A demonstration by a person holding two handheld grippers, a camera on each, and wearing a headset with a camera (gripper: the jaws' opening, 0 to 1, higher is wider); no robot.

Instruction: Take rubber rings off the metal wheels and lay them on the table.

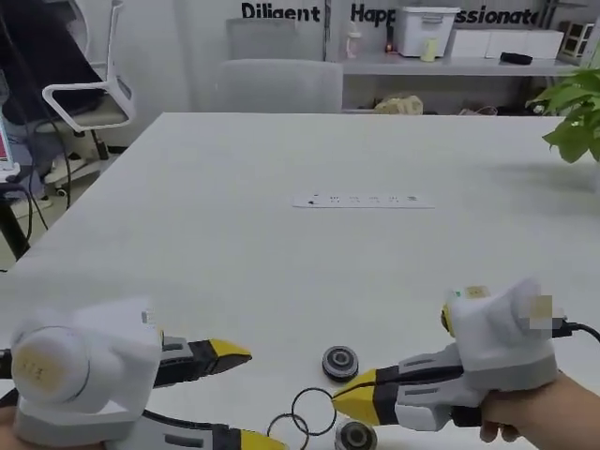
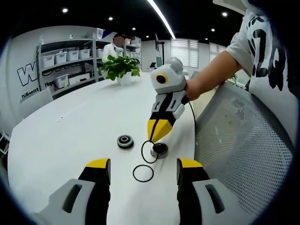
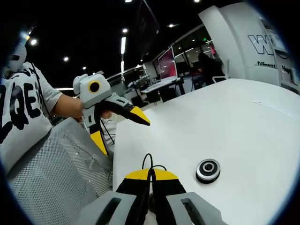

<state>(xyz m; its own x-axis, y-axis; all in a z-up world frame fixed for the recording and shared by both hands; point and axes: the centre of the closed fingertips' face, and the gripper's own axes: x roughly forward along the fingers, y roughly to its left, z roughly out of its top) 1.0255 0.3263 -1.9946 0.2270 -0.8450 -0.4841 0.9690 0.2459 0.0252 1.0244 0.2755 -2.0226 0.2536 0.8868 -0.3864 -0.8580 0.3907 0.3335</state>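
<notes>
A rubber ring (image 1: 292, 412) is pinched in the shut right tongs (image 1: 339, 397), just beside a metal wheel (image 1: 356, 436) on the white counter (image 1: 281, 234), with a second ring (image 1: 270, 431) lying flat at its 9 o'clock, another wheel (image 1: 340, 362) at 12 o'clock, and the left tongs (image 1: 257, 398) spread wide.

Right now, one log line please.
left gripper: open | right gripper: shut on rubber ring beside wheel | second ring: flat on table
</notes>
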